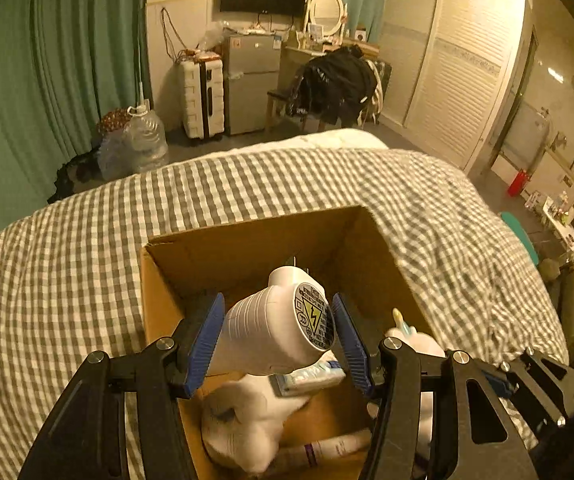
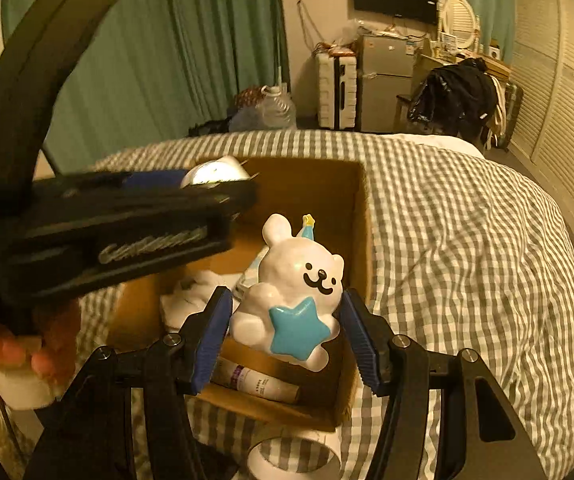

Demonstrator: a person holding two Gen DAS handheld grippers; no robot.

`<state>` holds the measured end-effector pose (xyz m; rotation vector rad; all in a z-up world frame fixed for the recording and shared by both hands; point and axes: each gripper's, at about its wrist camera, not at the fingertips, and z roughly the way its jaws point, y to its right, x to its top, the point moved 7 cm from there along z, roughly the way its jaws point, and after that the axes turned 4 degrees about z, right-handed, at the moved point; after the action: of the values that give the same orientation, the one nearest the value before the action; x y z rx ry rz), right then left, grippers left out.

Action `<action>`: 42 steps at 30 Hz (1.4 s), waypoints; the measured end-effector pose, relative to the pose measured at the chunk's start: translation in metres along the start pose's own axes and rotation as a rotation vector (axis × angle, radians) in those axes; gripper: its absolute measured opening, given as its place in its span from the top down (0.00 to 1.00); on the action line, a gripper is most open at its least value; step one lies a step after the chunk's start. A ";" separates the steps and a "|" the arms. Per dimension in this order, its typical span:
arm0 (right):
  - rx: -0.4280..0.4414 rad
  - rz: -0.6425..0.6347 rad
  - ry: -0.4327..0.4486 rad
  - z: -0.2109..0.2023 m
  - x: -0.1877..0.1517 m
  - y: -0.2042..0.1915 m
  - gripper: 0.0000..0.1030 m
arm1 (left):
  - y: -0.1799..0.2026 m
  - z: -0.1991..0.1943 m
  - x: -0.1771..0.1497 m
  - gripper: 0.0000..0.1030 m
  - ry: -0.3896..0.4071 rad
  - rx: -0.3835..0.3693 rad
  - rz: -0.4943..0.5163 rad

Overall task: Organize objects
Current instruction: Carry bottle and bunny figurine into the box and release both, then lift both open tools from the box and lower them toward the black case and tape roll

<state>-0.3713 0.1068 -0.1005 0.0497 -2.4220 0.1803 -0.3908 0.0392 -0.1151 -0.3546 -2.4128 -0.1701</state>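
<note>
Left wrist view: our left gripper [image 1: 277, 336] has its blue fingers [image 1: 205, 344] clamped on a white plug [image 1: 277, 320], held prongs-forward over the open box [image 1: 247, 240] on the bed [image 1: 87, 248], likely so it can drop straight in. Our right gripper [image 2: 287, 328] grasps a white bear [image 2: 291, 292] by its sides, over the same box, where a tube [image 2: 259, 384] and a soft toy [image 1: 243, 420] already lie.

label on the white plug adapter [image 1: 315, 316] is too tiny to read, the tape roll [image 2: 295, 458] gets cut off at the bottom edge, and the left gripper [image 2: 243, 194] is a blurry mass hiding half the cardboard box [image 2: 361, 240]
</note>
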 end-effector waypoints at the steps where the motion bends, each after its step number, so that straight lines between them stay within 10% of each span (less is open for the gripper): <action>1: -0.001 -0.006 -0.005 0.006 -0.002 0.000 0.46 | -0.001 0.003 -0.003 0.44 -0.003 0.000 0.001; 16: 0.030 0.041 -0.027 0.030 -0.009 0.006 0.44 | 0.001 0.019 -0.015 0.41 -0.037 0.034 0.027; 18: 0.042 0.052 -0.011 0.020 -0.007 0.005 0.30 | 0.004 0.008 -0.010 0.35 -0.030 0.036 0.039; 30: -0.003 -0.012 0.137 -0.097 0.021 -0.019 0.28 | 0.007 -0.128 0.029 0.09 0.132 0.149 0.038; 42: -0.068 -0.025 0.345 -0.264 0.008 -0.049 0.16 | 0.019 -0.283 0.011 0.04 0.291 0.213 0.040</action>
<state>-0.2021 0.0967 0.1075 0.0161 -2.0808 0.0867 -0.2191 -0.0010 0.1075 -0.2601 -2.1105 0.0511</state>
